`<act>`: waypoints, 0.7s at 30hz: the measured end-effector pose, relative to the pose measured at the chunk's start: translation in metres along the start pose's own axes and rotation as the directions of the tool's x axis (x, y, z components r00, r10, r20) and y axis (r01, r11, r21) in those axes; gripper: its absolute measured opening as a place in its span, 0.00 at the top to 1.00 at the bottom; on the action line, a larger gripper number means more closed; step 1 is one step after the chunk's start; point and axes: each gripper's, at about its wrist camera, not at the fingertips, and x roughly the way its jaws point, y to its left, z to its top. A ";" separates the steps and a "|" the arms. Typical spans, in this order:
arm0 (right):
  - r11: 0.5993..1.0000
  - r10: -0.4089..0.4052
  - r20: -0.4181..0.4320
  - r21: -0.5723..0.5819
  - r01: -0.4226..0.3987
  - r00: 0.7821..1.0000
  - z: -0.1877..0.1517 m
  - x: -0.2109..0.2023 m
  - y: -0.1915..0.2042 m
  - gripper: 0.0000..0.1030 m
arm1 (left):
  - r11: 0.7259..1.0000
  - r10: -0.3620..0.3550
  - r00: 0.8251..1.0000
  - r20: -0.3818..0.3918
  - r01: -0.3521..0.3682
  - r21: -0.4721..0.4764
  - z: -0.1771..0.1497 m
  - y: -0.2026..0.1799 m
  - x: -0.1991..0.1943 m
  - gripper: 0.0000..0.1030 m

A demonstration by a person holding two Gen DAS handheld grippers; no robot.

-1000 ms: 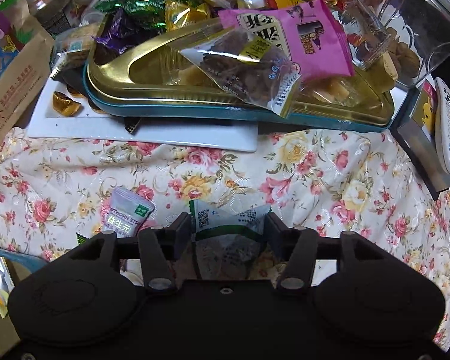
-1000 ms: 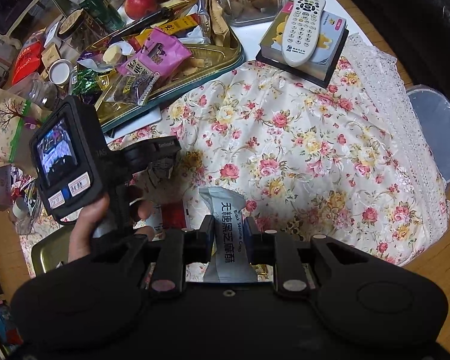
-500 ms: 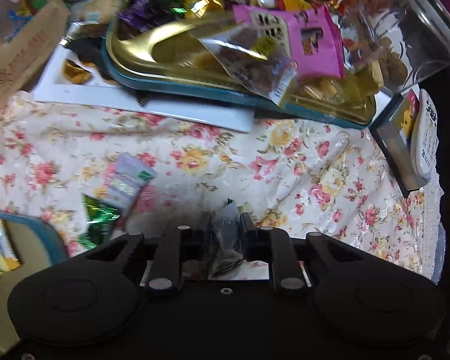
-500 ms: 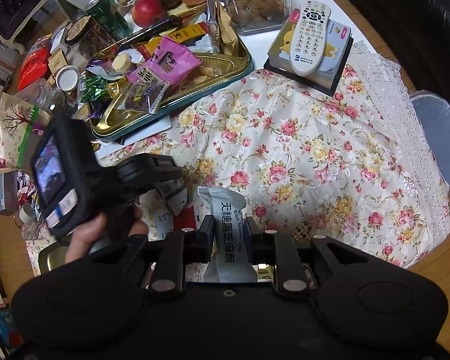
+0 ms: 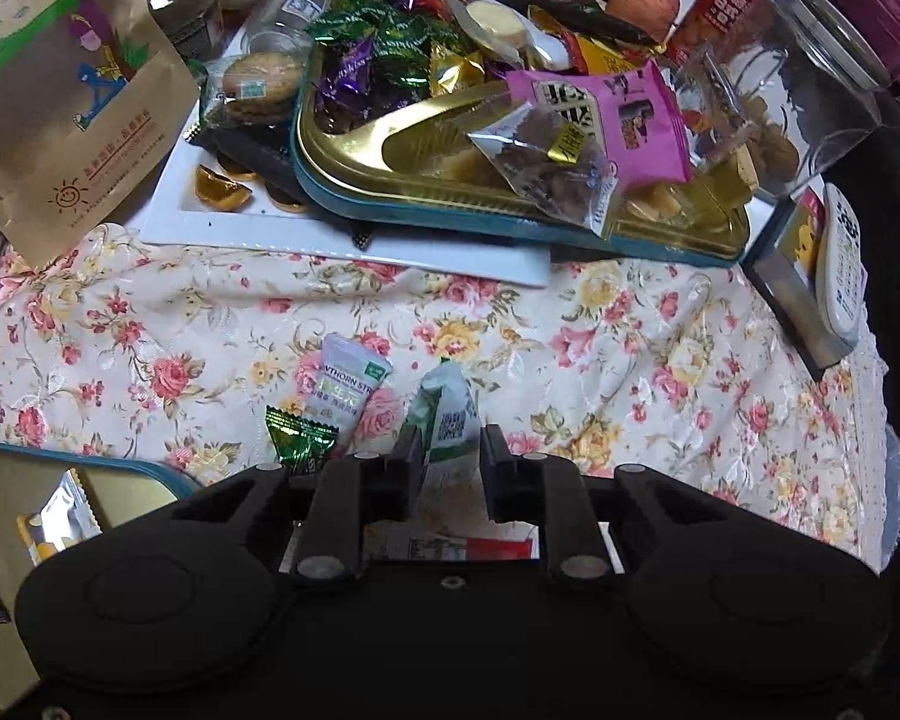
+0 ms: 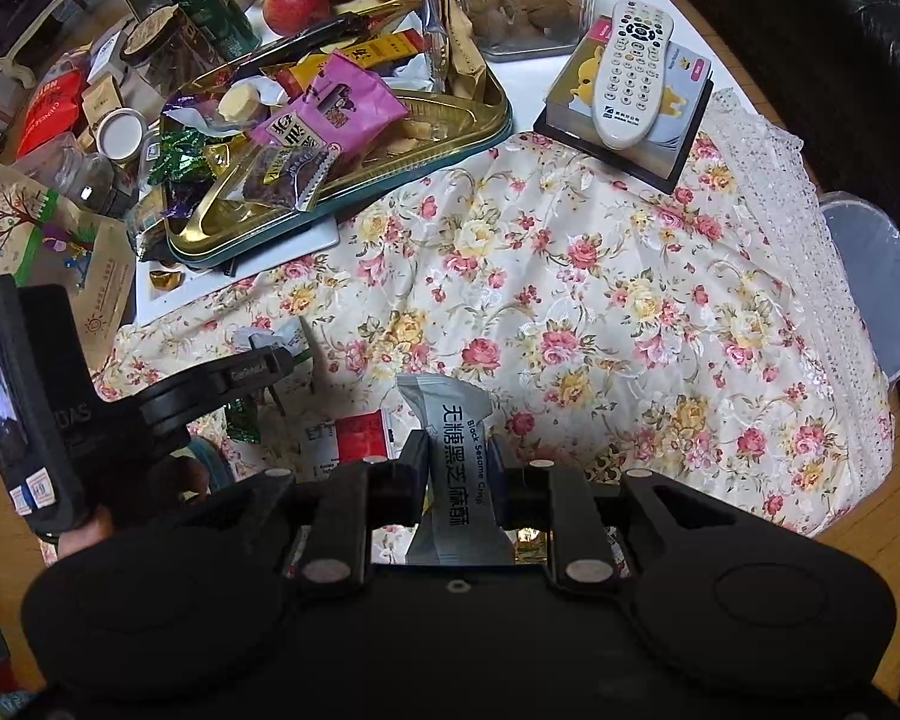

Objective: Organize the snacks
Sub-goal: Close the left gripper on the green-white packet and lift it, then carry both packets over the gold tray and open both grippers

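L gripper [image 5: 444, 456] jaws opening, green-white snack packet [image 5: 447, 420] btwn them, above floral tabletop [image 5: 600, 330]. R gripper [image 6: 456, 468] pinching grey sesame crisp packet [image 6: 456, 450]. Gold tray [image 5: 426, 192] w/ snacks further back.

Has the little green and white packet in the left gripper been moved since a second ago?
Yes. The green and white packet was flat on the floral cloth beside the hawthorn packet; now it stands raised between the fingers.
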 end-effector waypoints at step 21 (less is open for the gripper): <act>1.000 0.012 -0.006 0.001 -0.012 1.000 0.000 -0.003 -0.004 0.79 | 0.997 0.079 0.996 -0.052 -0.080 -0.022 0.001 -0.008 0.035 0.58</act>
